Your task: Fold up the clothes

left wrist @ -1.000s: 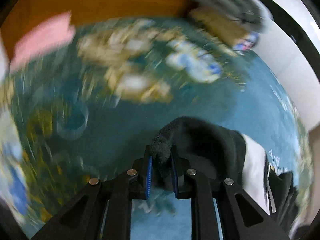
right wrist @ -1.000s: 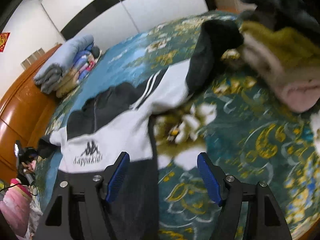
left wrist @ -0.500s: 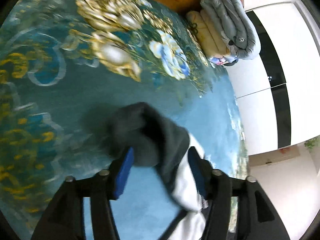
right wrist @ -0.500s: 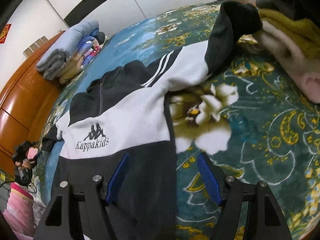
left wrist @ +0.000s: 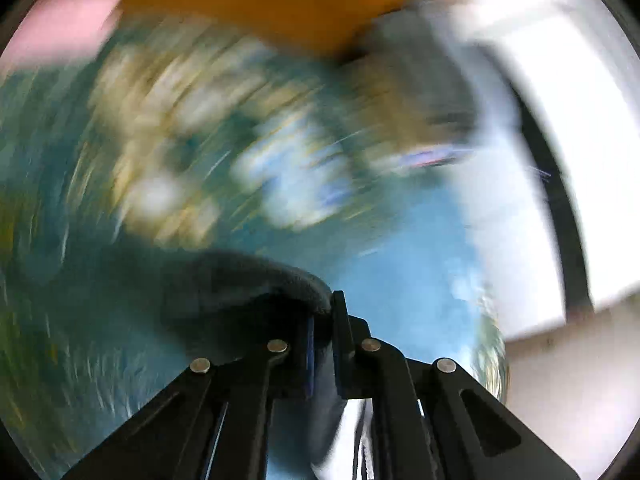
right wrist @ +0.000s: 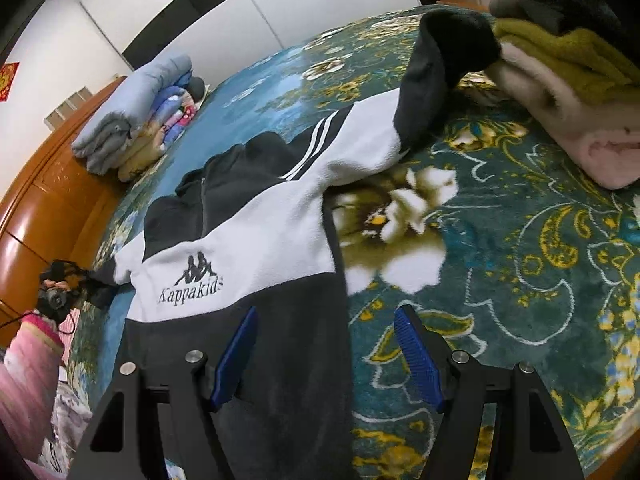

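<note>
A black and white Kappa Kids fleece jacket (right wrist: pixel 248 240) lies spread face up on the teal floral bedspread (right wrist: pixel 520 264). Its right sleeve (right wrist: pixel 440 64) reaches toward the far right, cuff raised. My right gripper (right wrist: pixel 324 344) is open above the jacket's black hem edge, holding nothing. In the blurred left wrist view my left gripper (left wrist: pixel 322 340) is shut on the jacket's other black sleeve cuff (left wrist: pixel 256 280). The left gripper also shows small at the left edge of the right wrist view (right wrist: pixel 60 296), at the sleeve end.
A stack of folded clothes, olive, grey and pink (right wrist: pixel 568 80), sits at the right. Folded quilts (right wrist: pixel 136 120) lie by the wooden headboard (right wrist: pixel 36 208) at far left. White wardrobe doors (right wrist: pixel 240 0) stand behind. Pink bedding (right wrist: pixel 28 360) is at lower left.
My left gripper, open around the cuff half a second ago, has shut on it again and is swinging fast. The right gripper has crept slightly closer over the hem, still open.
</note>
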Motion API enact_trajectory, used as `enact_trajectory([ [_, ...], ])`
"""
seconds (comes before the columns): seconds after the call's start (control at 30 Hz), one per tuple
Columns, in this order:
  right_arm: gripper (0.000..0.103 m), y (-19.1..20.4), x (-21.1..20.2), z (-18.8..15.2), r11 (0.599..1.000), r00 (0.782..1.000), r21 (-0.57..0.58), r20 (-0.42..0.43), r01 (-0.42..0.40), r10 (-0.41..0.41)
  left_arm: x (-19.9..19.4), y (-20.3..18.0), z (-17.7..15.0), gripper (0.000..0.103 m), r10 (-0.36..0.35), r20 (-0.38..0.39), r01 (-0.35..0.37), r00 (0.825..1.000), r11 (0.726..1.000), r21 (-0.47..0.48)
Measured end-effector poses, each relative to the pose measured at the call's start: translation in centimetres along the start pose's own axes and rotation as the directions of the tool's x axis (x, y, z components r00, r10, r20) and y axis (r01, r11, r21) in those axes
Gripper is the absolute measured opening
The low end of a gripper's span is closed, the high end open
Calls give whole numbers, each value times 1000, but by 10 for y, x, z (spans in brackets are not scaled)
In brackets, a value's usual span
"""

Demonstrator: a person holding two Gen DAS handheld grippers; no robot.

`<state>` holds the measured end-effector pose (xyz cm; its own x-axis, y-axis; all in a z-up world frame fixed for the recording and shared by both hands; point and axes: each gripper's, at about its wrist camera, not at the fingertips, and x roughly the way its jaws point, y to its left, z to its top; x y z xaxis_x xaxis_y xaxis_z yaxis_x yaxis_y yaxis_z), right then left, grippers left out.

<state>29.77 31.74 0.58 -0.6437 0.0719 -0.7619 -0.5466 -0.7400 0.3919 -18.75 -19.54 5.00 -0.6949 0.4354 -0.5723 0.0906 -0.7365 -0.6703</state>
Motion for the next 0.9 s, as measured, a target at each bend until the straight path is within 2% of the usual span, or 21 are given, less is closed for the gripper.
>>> enact_trajectory([
  [0.03,74,-1,0,0,1000,1000,2,2,0,0,-24,-9,-3,7,-56,60,50,997,995,90],
  [0.07,74,-2,0,0,1000,1000,3,5,0,0,-41,-8,-8,8,-89,91,77,992,989,128],
  [0.13,74,-6,3,-1,1000,1000,24,5,-6,6,-48,13,-19,8,-48,87,40,995,994,99],
  [0.2,74,-11,10,-2,999,1000,49,-7,-20,21,-25,50,-25,9,99,21,-100,995,994,40],
  [0.23,74,-14,15,-4,998,999,66,-20,-26,28,-9,75,-29,8,173,-51,-174,984,984,-24],
  [0.27,74,-15,18,-2,997,999,72,-30,-32,34,7,100,-34,8,239,-130,-251,962,964,-85],
  [0.3,74,-17,20,1,997,999,72,-30,-36,39,12,120,-39,8,240,-165,-264,957,954,-142],
  [0.33,74,-18,20,7,997,999,71,-19,-39,41,14,137,-46,8,234,-168,-265,958,944,-195],
  [0.47,74,-34,17,46,993,998,106,46,-47,42,10,153,-54,8,190,-155,-227,970,932,-282],
  [0.6,74,-58,18,94,983,991,179,131,-39,15,11,151,-52,8,187,-173,-237,967,912,-335],
  [0.7,74,-74,24,132,975,984,220,179,-28,-12,9,153,-55,8,189,-172,-239,967,908,-344],
  [0.9,74,-99,46,186,938,977,341,215,-61,-14,11,151,-56,8,207,-175,-260,963,887,-381],
])
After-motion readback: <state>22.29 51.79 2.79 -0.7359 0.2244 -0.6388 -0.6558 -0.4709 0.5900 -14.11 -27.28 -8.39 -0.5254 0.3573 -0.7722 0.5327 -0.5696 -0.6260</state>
